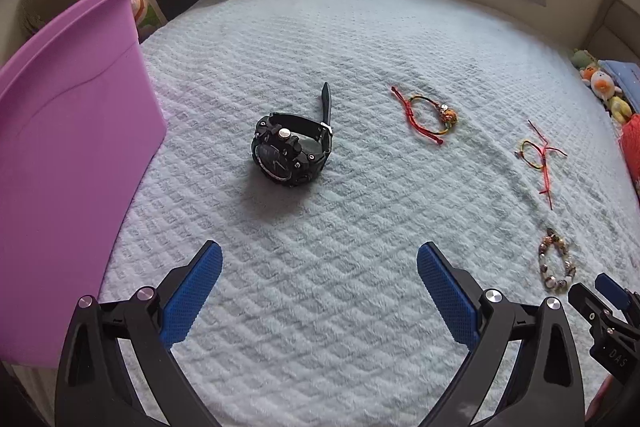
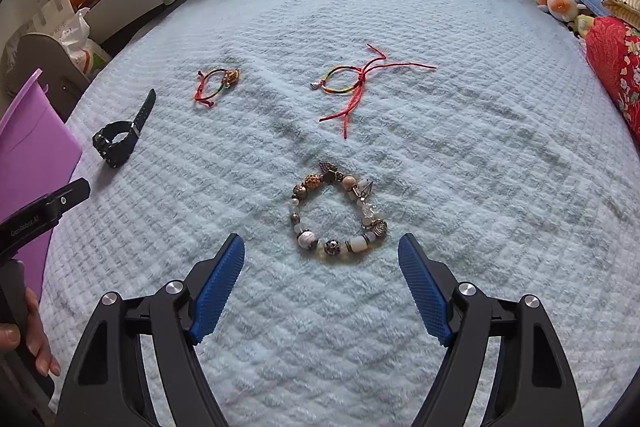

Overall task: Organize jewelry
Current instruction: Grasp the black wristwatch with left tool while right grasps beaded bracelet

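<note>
While both tools hang over the bed (image 1: 360, 39), neither carries anything. Furthest left stands a purple bin (image 1: 68, 147), its rim curving out of the left wrist view so that its inside stays hidden. Next comes the left hand-held gripper (image 1: 320, 279), its blue pads spread wide above bare blanket, pointing steeply down towards the watch (image 1: 290, 151), which sits well ahead of the tips and untouched. From the right wrist view only one black edge of this tool shows, along with the fingers of the left hand (image 2: 24, 339) wrapped round its grip; the rest of that hand is cut off by the frame.

Beyond the watch lies a red cord bracelet (image 1: 430, 115) with a small charm too tiny to make out, and further right a second cord bracelet (image 1: 538, 153) with long loose ends. Nearest the right side, the bead bracelet (image 2: 338, 215) rests flat on the blanket, just ahead of and between the pads of the right hand-held gripper (image 2: 322, 267). Those pads also stand far apart, clear of the beads, tilted steeply down. The hand carrying it is out of sight. At the bed's far right edge soft toys (image 2: 560, 5) and a red cushion (image 2: 616, 67) are partly cropped.
</note>
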`<state>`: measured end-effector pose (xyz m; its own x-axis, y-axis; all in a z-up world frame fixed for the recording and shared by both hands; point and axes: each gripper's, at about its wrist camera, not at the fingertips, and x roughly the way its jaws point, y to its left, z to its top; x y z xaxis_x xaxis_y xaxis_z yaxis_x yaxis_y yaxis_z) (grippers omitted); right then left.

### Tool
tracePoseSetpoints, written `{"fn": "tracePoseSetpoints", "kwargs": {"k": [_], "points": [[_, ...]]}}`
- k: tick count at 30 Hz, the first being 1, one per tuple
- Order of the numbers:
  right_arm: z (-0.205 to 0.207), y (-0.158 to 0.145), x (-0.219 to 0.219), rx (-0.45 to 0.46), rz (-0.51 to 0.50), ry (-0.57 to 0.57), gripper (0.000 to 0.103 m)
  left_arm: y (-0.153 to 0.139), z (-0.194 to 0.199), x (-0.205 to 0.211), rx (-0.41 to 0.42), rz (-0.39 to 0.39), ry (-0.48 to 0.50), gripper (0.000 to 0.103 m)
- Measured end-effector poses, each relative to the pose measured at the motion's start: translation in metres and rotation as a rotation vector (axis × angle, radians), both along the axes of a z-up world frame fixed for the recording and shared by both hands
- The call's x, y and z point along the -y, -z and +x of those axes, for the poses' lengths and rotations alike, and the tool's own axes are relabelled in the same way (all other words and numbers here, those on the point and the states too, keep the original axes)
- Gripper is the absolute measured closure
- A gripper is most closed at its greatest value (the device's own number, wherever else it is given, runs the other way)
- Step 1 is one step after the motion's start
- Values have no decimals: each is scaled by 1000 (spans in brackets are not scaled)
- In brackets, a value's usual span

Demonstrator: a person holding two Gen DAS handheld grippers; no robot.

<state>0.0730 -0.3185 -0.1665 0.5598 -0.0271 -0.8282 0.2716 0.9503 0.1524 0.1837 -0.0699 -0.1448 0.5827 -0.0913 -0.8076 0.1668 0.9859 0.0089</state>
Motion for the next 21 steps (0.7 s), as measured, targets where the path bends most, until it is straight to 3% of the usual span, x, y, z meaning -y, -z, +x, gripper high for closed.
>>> {"fn": "tracePoseSetpoints", "kwargs": {"k": [7,21], "points": [[14,28,5,-9,-10,42,27,22,23,-3,29,-18,-25,7],[31,44,1,6,-77,66,21,48,65,-2,5,-16,-35,7]]}}
